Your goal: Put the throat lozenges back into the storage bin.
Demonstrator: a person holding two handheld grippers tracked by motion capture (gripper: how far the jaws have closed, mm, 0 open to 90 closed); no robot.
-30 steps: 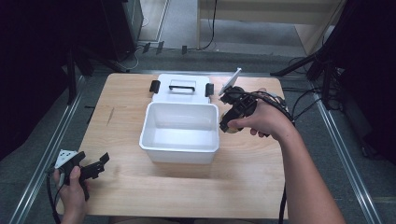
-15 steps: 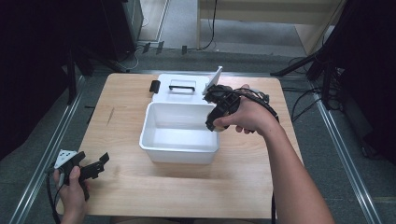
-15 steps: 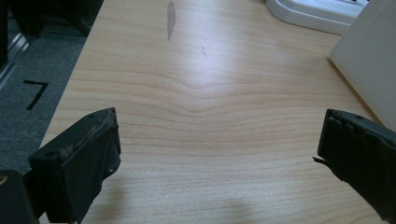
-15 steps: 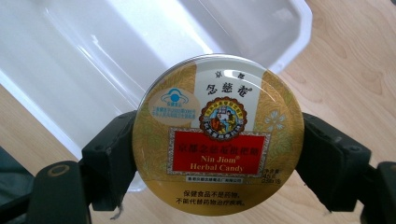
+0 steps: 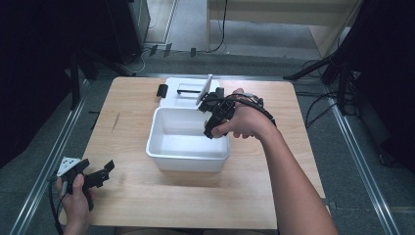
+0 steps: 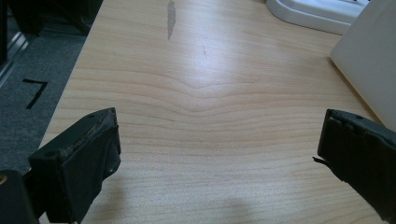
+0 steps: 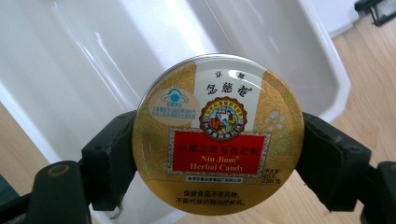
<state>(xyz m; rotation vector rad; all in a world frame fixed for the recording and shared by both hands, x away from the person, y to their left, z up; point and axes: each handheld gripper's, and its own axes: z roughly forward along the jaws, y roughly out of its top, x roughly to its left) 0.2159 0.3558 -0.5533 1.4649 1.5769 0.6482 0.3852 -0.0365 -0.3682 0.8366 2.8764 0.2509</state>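
Candy tin [image 7: 217, 135] pinched edge-on between right gripper [image 5: 214, 115] jaws, hung over the white bin's [image 5: 169, 160] open interior. Largest first: wooden surface [image 5: 244, 191]; bin at its centre; flat white lid [image 5: 183, 98] just behind; left gripper [image 5: 88, 175] near front-left corner, jaws spread, clasping nothing.

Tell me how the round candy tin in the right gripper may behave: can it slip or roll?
The candy tin looks rigid metal, so the jaws likely will not dent it. Its glossy lid and curved rim, pinched only at two sides, suggest it might slip. Being a flat disc, it could roll if dropped on edge.
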